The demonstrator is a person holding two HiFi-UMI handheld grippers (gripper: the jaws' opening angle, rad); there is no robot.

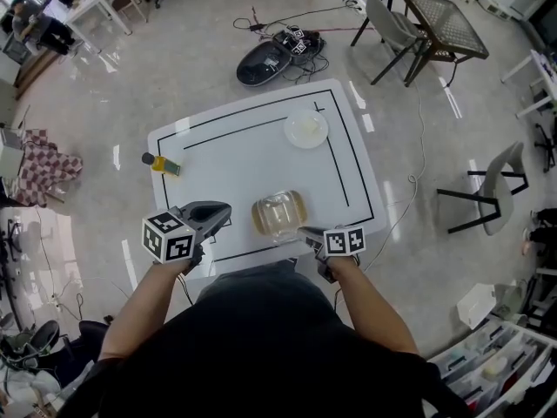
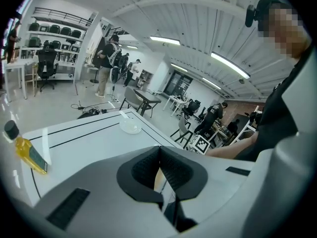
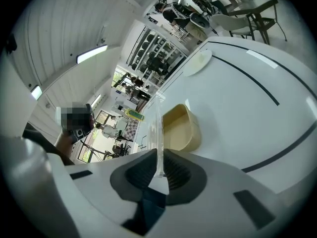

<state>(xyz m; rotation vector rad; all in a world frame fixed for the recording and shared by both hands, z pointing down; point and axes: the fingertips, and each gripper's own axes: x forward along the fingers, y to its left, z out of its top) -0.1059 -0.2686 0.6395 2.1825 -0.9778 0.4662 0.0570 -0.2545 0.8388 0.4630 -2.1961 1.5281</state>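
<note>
A tan rectangular container (image 1: 259, 223) sits at the near edge of the white table (image 1: 244, 155), with a clear plastic lid (image 1: 282, 207) over it. My right gripper (image 1: 305, 232) is shut on the lid's near right edge. In the right gripper view the clear lid (image 3: 157, 128) stands edge-on between the pads of the right gripper (image 3: 159, 156), with the tan container (image 3: 182, 129) just behind. My left gripper (image 1: 224, 211) hovers left of the container, shut and holding nothing. In its own view the left gripper (image 2: 159, 150) has its jaws together.
A yellow bottle with a dark cap (image 1: 162, 164) lies near the table's left edge. A white plate (image 1: 305, 129) rests at the far right corner inside the black line. Chairs, a small table (image 1: 442, 23) and cables on the floor surround the table.
</note>
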